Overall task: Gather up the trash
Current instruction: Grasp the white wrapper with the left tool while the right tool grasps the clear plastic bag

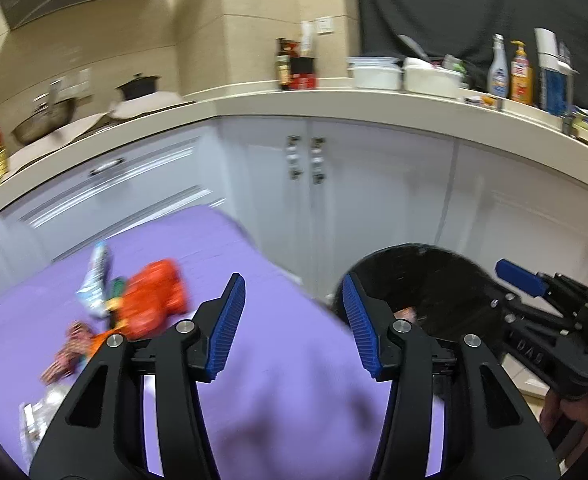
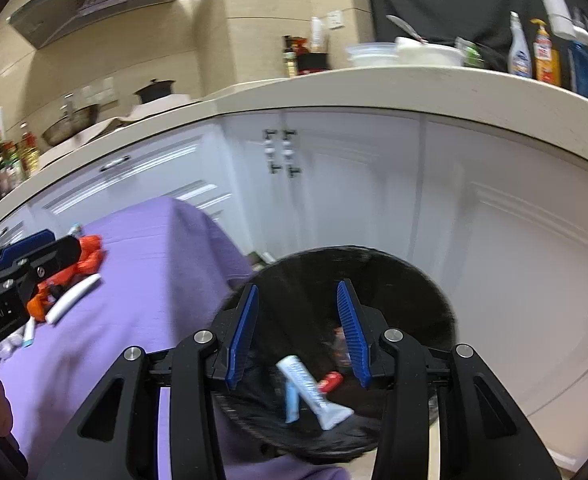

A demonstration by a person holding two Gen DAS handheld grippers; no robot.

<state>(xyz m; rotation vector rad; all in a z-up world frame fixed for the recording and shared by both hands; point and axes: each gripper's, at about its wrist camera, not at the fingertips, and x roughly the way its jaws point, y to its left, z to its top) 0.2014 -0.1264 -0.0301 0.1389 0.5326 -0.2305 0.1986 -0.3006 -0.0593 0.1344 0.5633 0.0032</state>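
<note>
My left gripper [image 1: 294, 324] is open and empty above the purple-covered table [image 1: 277, 360]. To its left lie an orange wrapper [image 1: 153, 300], a blue-white wrapper [image 1: 95, 280], a brown patterned wrapper [image 1: 69, 354] and clear plastic [image 1: 39, 412]. My right gripper [image 2: 298, 332] is open and empty over the black bin [image 2: 414, 280]. Inside the bin lie light blue tubes [image 2: 306, 388] and a red item [image 2: 330, 380]. The bin [image 1: 426, 280] also shows in the left wrist view, with the right gripper [image 1: 534, 288] by it. The left gripper [image 2: 25, 268] shows at the left of the right wrist view.
White cabinet doors [image 1: 374, 200] stand behind the table and bin. The counter [image 1: 334, 100] above holds bottles [image 1: 510, 72], white containers [image 1: 406, 72] and pots [image 1: 137, 86]. A white tube [image 2: 73, 296] and the orange wrapper [image 2: 85, 258] lie on the purple cloth.
</note>
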